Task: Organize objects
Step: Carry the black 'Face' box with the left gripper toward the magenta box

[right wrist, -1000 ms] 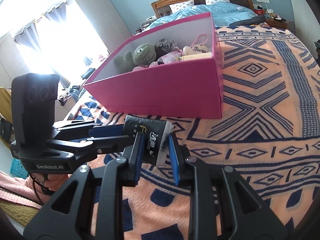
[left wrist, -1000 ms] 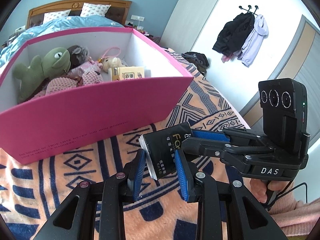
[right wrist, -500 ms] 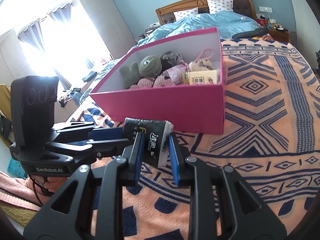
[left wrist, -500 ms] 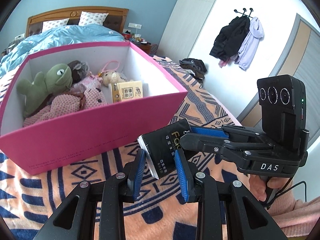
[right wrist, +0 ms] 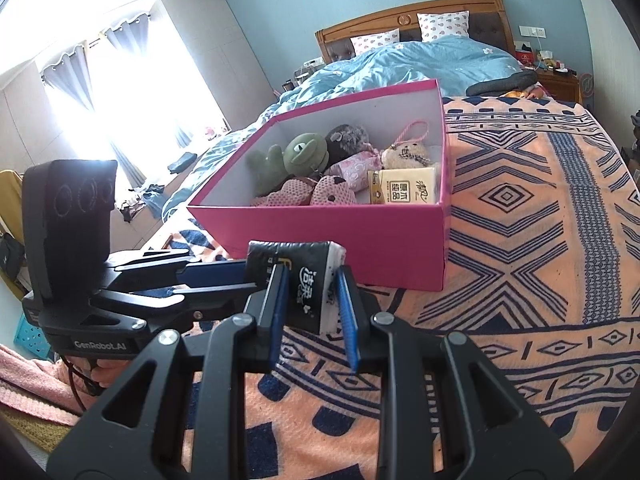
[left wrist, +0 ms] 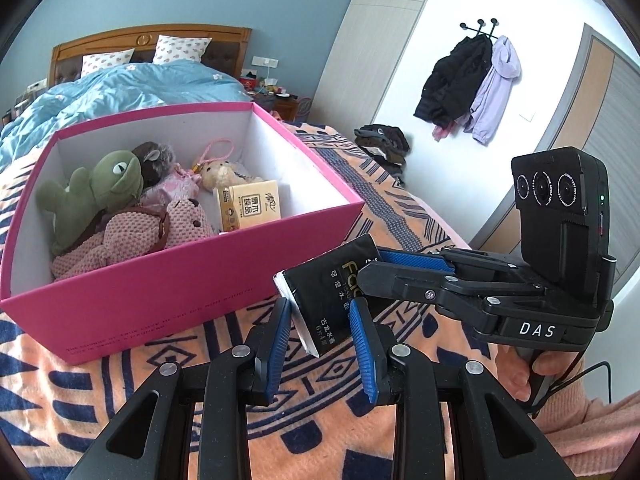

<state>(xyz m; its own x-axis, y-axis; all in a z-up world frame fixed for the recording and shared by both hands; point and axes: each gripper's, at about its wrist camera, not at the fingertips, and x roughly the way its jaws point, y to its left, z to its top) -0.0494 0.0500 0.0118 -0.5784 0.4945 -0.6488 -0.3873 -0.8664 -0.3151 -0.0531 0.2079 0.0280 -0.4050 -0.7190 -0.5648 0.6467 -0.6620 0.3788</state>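
Both grippers are shut on one black tissue pack (left wrist: 334, 296), also seen in the right wrist view (right wrist: 298, 280), held above the patterned blanket in front of a pink box (left wrist: 168, 280). My left gripper (left wrist: 320, 320) grips its near end. My right gripper (right wrist: 310, 292) grips it from the right side and shows in the left wrist view (left wrist: 404, 270). The box (right wrist: 340, 236) holds a green plush frog (left wrist: 100, 192), a pink plush (left wrist: 140, 236), a small bear (left wrist: 218, 174) and a yellow tissue pack (left wrist: 250, 204).
The orange and blue patterned blanket (right wrist: 520, 240) covers the bed around the box. A blue duvet (left wrist: 112, 92) and headboard lie beyond. Coats (left wrist: 468, 84) hang on the right wall. Curtained windows (right wrist: 100, 92) are at the left.
Both grippers have risen with the tissue pack, so I see further down into the pink box. The grip on the pack has not changed.
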